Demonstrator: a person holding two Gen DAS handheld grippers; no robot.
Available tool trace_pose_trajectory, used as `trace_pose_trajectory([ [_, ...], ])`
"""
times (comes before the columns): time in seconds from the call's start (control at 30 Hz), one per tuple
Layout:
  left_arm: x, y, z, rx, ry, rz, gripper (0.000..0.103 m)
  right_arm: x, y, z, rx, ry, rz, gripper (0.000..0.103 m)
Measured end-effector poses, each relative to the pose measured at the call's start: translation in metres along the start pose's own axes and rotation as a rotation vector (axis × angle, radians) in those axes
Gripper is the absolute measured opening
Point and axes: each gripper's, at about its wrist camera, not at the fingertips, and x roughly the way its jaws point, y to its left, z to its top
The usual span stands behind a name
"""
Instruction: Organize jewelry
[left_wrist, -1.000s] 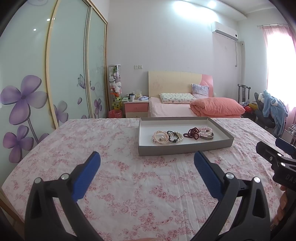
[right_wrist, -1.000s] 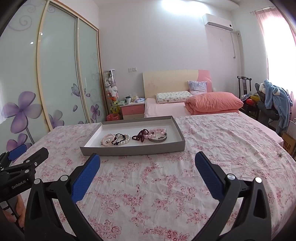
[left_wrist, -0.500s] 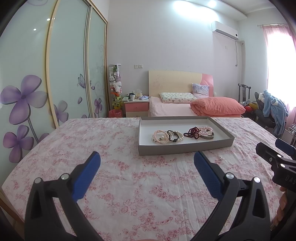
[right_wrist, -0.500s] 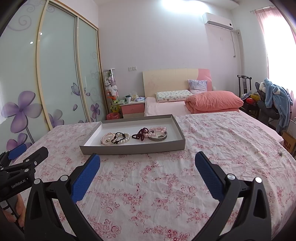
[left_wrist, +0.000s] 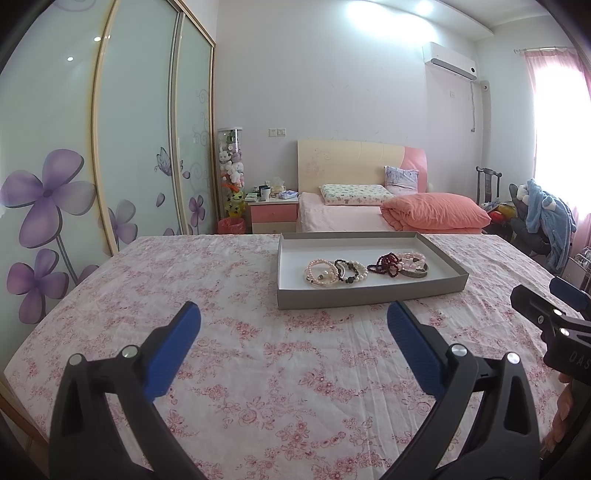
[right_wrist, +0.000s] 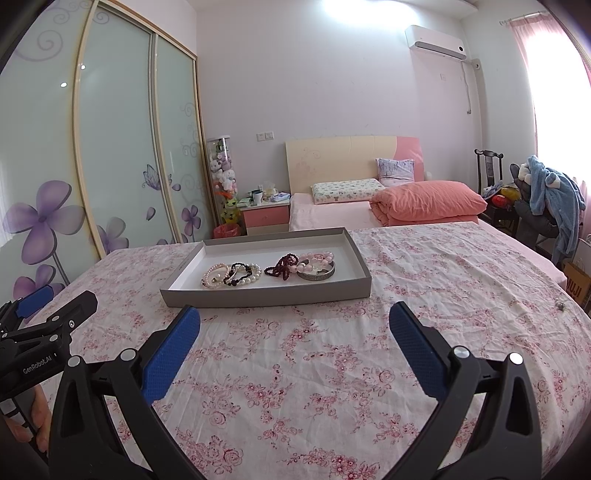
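Observation:
A shallow grey tray (left_wrist: 369, 297) (right_wrist: 266, 297) lies on the pink floral cloth. It holds a pink pearl bracelet (left_wrist: 318, 272) (right_wrist: 214, 276), a black and white bead bracelet (left_wrist: 349, 271) (right_wrist: 242, 274), a dark red bead bracelet (left_wrist: 384, 263) (right_wrist: 282, 265), pink beads (left_wrist: 410, 258) (right_wrist: 314, 258) and a silver bangle (left_wrist: 415, 273) (right_wrist: 316, 274). My left gripper (left_wrist: 293, 319) is open and empty, short of the tray's near wall. My right gripper (right_wrist: 294, 320) is open and empty, just short of the tray's near wall.
The floral cloth (left_wrist: 258, 350) spreads wide around the tray. A small dark item (right_wrist: 561, 305) lies on the cloth far right. Behind stand a bed with an orange quilt (left_wrist: 436, 214), a nightstand (left_wrist: 273, 212), wardrobe doors (left_wrist: 92, 147) and a chair with blue clothes (left_wrist: 546, 221).
Both views have risen and drawn back very slightly from the tray. The grippers stay open and nothing in the tray has moved.

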Motion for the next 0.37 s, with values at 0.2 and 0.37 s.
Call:
trace_pose_trajectory([
  [0.2, 0.0004, 0.0017, -0.0014, -0.001, 0.002, 0.004, 0.099, 0.0006, 0.0010, -0.0020, 0.000, 0.002, 0.001, 0.101],
  [0.37, 0.0008, 0.0033, -0.0013, 0.000, 0.004, 0.003, 0.099, 0.0004, 0.0012, -0.0021, 0.000, 0.002, 0.001, 0.101],
])
